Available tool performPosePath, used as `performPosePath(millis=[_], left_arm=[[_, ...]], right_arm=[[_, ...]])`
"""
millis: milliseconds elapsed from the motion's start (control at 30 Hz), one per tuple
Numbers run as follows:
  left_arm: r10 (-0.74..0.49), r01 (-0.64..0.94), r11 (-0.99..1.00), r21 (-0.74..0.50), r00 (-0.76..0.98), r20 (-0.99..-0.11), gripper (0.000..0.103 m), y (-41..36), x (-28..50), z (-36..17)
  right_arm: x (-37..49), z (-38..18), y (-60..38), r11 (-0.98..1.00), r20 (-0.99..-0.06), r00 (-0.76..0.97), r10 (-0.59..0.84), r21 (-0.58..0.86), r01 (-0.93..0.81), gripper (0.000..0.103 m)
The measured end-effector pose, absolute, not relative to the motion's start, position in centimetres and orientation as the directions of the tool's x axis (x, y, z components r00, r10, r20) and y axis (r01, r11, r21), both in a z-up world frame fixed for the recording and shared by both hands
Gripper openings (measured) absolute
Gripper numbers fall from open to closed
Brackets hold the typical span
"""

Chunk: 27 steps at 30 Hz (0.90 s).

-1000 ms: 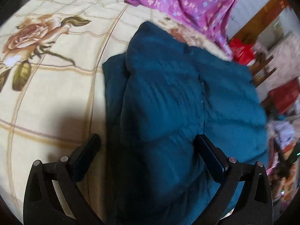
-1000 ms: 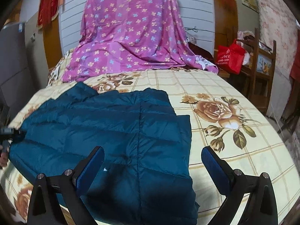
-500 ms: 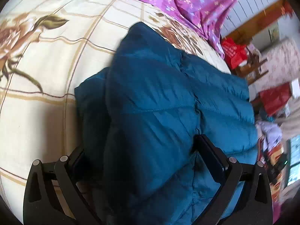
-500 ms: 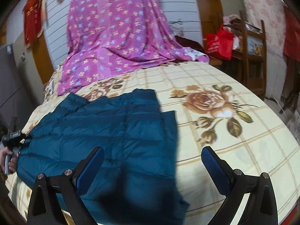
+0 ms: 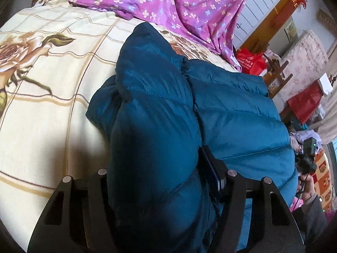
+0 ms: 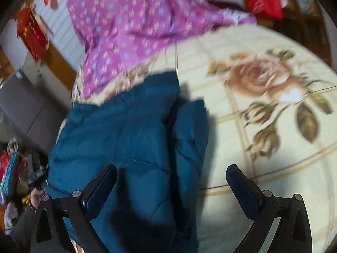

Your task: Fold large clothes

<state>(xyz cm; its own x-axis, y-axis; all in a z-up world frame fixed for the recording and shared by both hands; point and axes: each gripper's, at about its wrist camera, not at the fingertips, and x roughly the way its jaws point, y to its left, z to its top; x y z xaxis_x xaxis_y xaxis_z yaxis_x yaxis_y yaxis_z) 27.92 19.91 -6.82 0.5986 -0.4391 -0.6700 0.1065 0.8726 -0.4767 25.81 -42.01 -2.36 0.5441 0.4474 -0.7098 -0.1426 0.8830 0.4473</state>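
A teal quilted down jacket (image 5: 221, 109) lies on a bed with a cream rose-print sheet (image 5: 42, 84). My left gripper (image 5: 155, 181) is shut on a thick fold of the jacket, which bulges up between the jaws and hides the left finger. In the right wrist view the jacket (image 6: 130, 130) lies at the lower left of the sheet (image 6: 273, 147). My right gripper (image 6: 171, 181) is open and empty, its left finger over the jacket's edge and its right finger over bare sheet.
A purple flowered cloth (image 5: 179, 2) is draped at the head of the bed, also in the right wrist view (image 6: 130, 27). Red bags (image 5: 250, 61) and wooden furniture crowd the bedside. The other hand-held gripper (image 6: 35, 177) shows at the jacket's far edge.
My left gripper has closed on a fold of the jacket and bunched it up. My right gripper has tilted down and moved in over the jacket's edge, staying open.
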Motion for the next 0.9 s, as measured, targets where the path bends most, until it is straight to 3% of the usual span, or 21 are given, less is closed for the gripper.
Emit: performPosePath(millis=[467, 633, 767, 900], left_arm=[[-0.43, 0.089, 0.871, -0.484, 0.616, -0.66, 0.069, 20.1, 27.7, -7.1], [-0.348, 0.045, 0.909, -0.415, 0.631, -0.693, 0.068, 19.2, 27.4, -6.4], [-0.234, 0.007, 0.953, -0.302, 0.652, -0.721, 0.028, 16.7, 26.2, -4.3], [-0.177, -0.052, 0.959, -0.279, 0.661, -0.729, 0.02, 15.6, 24.8, -2.0]], right_arm=[[32.5, -4.5, -39.4, 0.689, -0.622, 0.308, 0.72, 0.591, -0.419, 0.102], [31.3, -3.8, -38.5, 0.768, -0.668, 0.393, 0.632, 0.474, -0.431, 0.059], [28.0, -0.6, -35.8, 0.861, -0.725, 0.523, 0.448, 0.194, -0.469, 0.037], [25.4, 2.6, -34.3, 0.899, -0.719, 0.624, 0.306, 0.003, -0.438, 0.028]])
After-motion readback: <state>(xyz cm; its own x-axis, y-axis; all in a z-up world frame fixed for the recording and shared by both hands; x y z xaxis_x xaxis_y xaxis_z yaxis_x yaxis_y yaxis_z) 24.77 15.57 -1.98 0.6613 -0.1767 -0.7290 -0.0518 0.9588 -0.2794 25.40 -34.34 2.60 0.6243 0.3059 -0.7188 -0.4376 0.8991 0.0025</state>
